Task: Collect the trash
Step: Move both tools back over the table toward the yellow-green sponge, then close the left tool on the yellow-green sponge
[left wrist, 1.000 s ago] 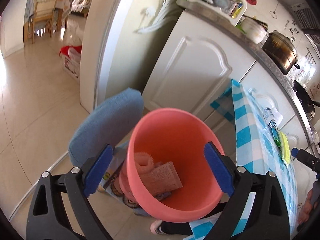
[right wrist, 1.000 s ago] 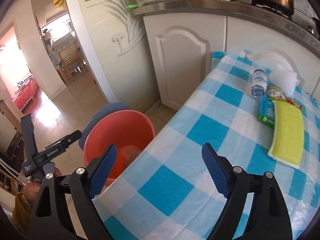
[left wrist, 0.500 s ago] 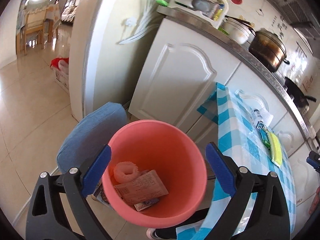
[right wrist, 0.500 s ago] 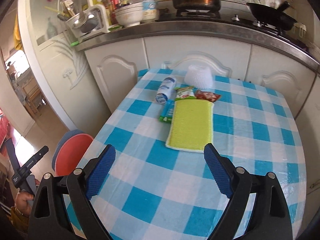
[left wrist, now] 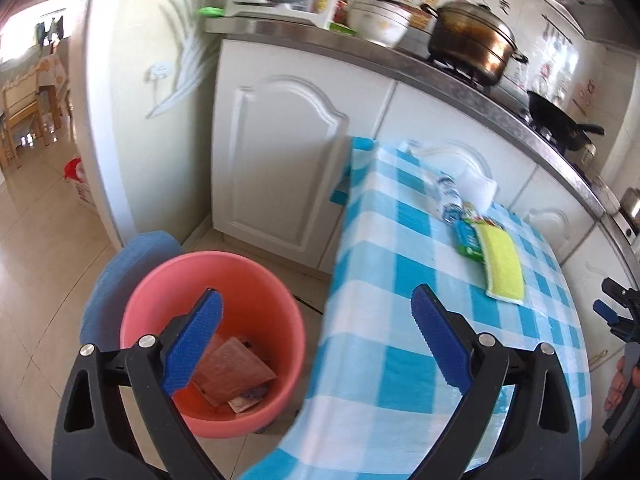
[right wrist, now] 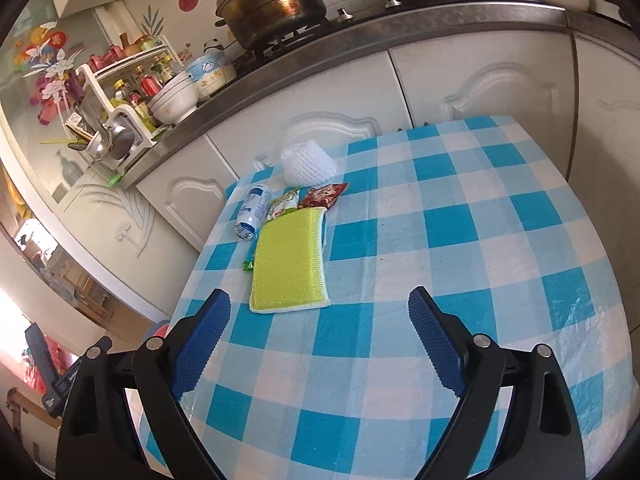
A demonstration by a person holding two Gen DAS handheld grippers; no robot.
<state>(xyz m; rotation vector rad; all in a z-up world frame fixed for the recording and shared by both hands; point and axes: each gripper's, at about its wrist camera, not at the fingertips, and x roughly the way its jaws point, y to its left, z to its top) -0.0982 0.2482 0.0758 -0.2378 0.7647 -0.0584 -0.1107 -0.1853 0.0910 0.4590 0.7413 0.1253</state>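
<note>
You are holding the left gripper (left wrist: 316, 312) over the gap between the round salmon-pink plastic bucket (left wrist: 256, 276) on the floor and the edge of the table covered in a blue-and-white checked plastic cloth (left wrist: 404, 292). Its blue-padded jaws are standing wide apart, gripping nothing. You are holding the right gripper (right wrist: 318, 316) above the near half of the same tablecloth (right wrist: 460, 216), jaws likewise spread and empty, pointing toward the cabinets.

The trash is lying in two places. Inside the bucket, a crumpled pinkish paper wrapper (left wrist: 232, 372) is resting on the bottom with smaller scraps beside it. On the table's far left corner, a small white-and-blue plastic bottle (right wrist: 253, 212) is lying on its side; its print is too small to read. Just beside it are lying a green-and-white snack wrapper (right wrist: 283, 205) and a red snack wrapper (right wrist: 323, 195), both partly touching a yellow-green rectangular sponge cloth (right wrist: 289, 266). A white foam fruit net (right wrist: 307, 162) is sitting behind them. No wrapper lettering is legible.
</note>
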